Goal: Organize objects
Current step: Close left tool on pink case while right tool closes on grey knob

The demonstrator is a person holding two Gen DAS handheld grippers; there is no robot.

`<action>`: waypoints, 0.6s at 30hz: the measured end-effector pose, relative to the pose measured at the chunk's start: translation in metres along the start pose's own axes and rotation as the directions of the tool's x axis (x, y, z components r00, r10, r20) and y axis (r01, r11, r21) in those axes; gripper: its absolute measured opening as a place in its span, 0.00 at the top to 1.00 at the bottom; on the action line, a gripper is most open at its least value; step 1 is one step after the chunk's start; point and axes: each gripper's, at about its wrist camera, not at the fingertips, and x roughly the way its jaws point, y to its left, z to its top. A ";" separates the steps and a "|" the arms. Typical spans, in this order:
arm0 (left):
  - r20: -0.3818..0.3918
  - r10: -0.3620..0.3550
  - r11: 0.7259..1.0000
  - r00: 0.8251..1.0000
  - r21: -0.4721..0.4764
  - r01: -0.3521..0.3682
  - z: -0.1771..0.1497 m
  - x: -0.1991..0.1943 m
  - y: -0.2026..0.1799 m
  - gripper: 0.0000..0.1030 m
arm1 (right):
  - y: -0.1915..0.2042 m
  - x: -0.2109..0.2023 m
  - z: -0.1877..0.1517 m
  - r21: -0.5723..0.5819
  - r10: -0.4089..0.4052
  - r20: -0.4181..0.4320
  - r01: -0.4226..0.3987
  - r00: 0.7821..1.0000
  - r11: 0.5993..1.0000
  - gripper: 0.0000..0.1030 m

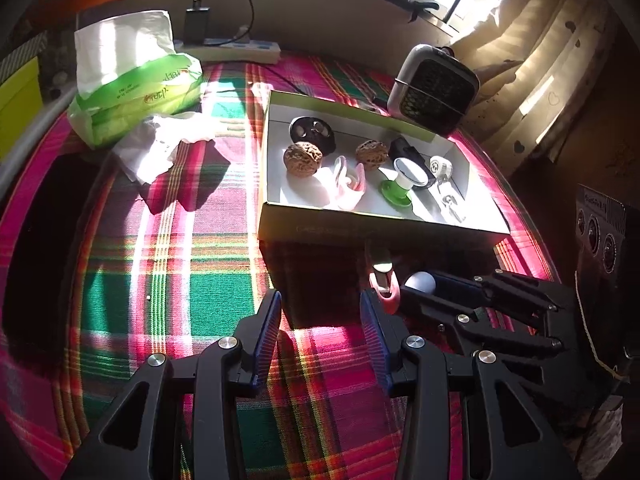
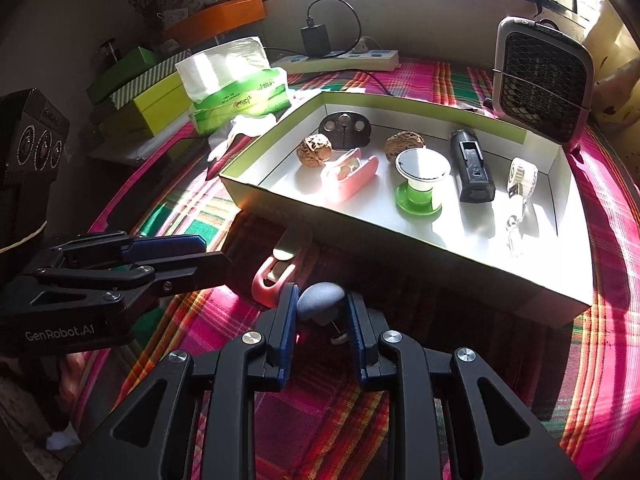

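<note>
A shallow white box (image 2: pixel 400 232) with green rim stands on the plaid cloth; it also shows in the left wrist view (image 1: pixel 360 228). In it lie two walnuts (image 2: pixel 314 151), a pink case (image 2: pixel 348 178), a green-based mirror (image 2: pixel 420 184), a black device (image 2: pixel 472 168) and a white keyring (image 2: pixel 520 178). My right gripper (image 2: pixel 322 312) is shut on a small grey-white rounded object (image 2: pixel 320 300), low in front of the box; it shows as a white ball in the left wrist view (image 1: pixel 420 282). A pink clip (image 2: pixel 274 276) lies just beside it. My left gripper (image 1: pixel 320 320) is open and empty above the cloth.
A green tissue pack (image 1: pixel 132 80) and crumpled tissue (image 1: pixel 160 144) lie at the back left. A small fan heater (image 2: pixel 540 80) stands behind the box. A power strip with charger (image 2: pixel 340 58) lies by the wall. Stacked green boxes (image 2: pixel 136 96) stand at the left.
</note>
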 end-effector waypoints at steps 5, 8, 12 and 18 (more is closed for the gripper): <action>-0.003 -0.009 1.000 1.000 0.026 0.009 0.001 0.001 -0.008 0.62 | -0.003 -0.003 -0.003 0.016 -0.013 0.002 0.013 1.000 1.000 0.76; -0.006 -0.015 0.999 1.000 0.044 0.015 0.003 0.004 -0.012 0.62 | -0.006 -0.008 -0.006 0.023 -0.033 0.011 0.033 0.999 0.999 0.76; -0.015 -0.026 0.997 1.000 0.074 0.027 0.004 0.008 -0.021 0.62 | -0.012 -0.013 -0.008 0.042 -0.066 0.018 0.065 0.998 0.997 0.76; -0.027 -0.017 0.992 0.999 0.121 0.020 0.008 0.018 -0.034 0.62 | -0.019 -0.020 -0.010 0.069 -0.086 0.032 0.083 0.996 0.994 0.76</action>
